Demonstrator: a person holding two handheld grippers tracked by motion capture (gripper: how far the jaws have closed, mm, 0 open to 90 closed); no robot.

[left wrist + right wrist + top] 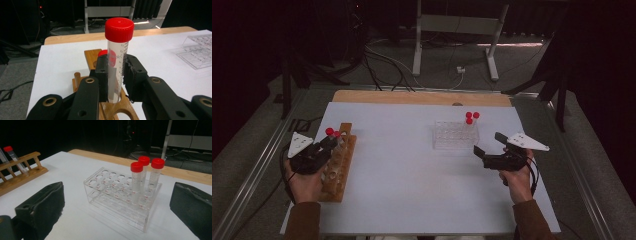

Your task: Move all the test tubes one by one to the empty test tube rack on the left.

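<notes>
In the left gripper view, the left gripper point(117, 75) is clamping its two black jaws on a clear tube point(117, 72) at the centre of the frame, the pads pressing on its graduated wall from both sides. The tube is standing upright, its long axis running vertically up the frame, with the red cap point(119, 29) pointing to the top and the lower end sitting in a hole of the wooden rack point(125, 110) at the bottom of the frame. A second red cap point(102, 53) is peeking out just behind the left jaw.

In the high view, this gripper is sitting at the left middle of the frame, over the wooden rack at the left edge of the white table point(412, 190).

The right gripper point(492, 150) is hovering at the right middle of that frame with its jaws spread wide and nothing between them. In the right gripper view, a clear plastic rack point(117, 197) is standing at centre frame, carrying three red-capped tubes point(140, 180) upright in its right-hand corner.
</notes>
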